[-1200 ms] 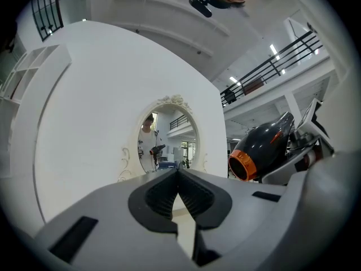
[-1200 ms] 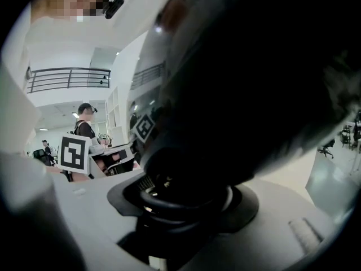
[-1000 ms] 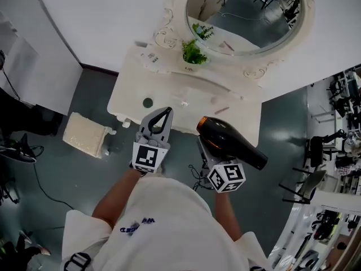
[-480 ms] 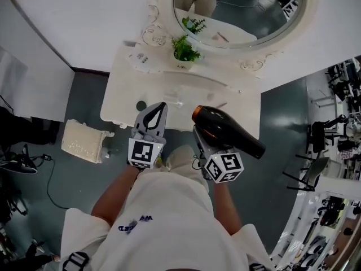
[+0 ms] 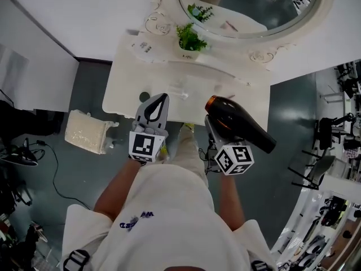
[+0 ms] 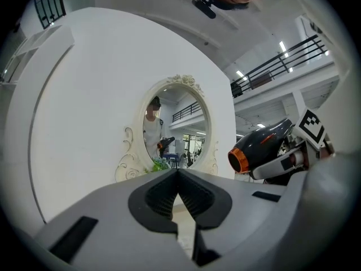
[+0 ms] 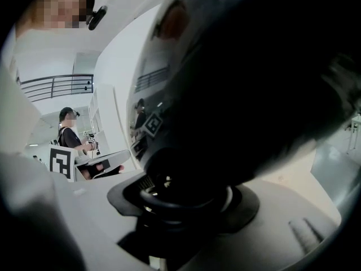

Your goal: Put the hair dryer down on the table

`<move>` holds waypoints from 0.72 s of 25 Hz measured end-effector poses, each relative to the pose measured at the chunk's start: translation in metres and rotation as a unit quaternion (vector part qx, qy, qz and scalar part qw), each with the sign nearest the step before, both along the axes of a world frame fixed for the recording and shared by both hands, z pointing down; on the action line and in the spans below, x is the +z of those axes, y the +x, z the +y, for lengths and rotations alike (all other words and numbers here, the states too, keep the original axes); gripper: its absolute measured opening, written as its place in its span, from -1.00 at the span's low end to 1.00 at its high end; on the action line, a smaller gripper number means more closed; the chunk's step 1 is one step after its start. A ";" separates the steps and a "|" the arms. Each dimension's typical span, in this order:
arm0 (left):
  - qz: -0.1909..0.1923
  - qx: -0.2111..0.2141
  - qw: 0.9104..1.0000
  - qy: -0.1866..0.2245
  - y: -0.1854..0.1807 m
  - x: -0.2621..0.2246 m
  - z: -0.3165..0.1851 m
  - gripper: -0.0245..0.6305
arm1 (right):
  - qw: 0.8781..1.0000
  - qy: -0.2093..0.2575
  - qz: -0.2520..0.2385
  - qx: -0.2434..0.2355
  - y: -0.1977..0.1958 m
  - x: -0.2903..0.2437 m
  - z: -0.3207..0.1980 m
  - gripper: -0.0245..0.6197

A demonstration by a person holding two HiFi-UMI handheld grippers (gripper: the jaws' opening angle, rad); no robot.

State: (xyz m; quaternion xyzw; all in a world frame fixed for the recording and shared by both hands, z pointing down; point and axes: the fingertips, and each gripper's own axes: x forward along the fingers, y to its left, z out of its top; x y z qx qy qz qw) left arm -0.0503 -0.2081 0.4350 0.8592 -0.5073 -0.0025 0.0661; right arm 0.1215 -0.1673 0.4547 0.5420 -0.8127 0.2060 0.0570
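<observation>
Right claw (image 5: 215, 132) grips dryer (image 5: 240, 127) by handle, barrel crosswise with nozzle toward closed, empty left claw (image 5: 159, 101), dryer up in the air over the near right edge of worktop (image 5: 131, 89), which lies ahead and below.

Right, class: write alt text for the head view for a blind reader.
From above: the right gripper holds a black hair dryer over the near edge of a white dressing table. The left gripper, fingers shut, is empty. A mirror and plant stand behind.
</observation>
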 end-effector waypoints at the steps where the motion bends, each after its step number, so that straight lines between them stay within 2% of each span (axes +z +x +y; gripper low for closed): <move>1: -0.003 -0.001 1.000 -0.001 0.000 0.004 0.001 -0.90 | 1.000 0.000 -0.002 0.000 0.002 0.003 -0.001 0.01; 7: -0.024 0.012 1.000 -0.003 0.011 0.016 -0.004 -0.90 | 1.000 -0.010 0.020 -0.013 0.019 0.011 -0.008 0.01; 11: -0.026 0.013 1.000 -0.001 0.012 0.018 -0.012 -0.90 | 1.000 -0.004 0.010 -0.016 0.019 0.012 -0.018 0.01; 18: -0.029 0.010 1.000 -0.009 0.018 0.036 -0.026 -0.90 | 0.999 -0.006 -0.003 -0.052 -0.002 0.027 -0.033 0.00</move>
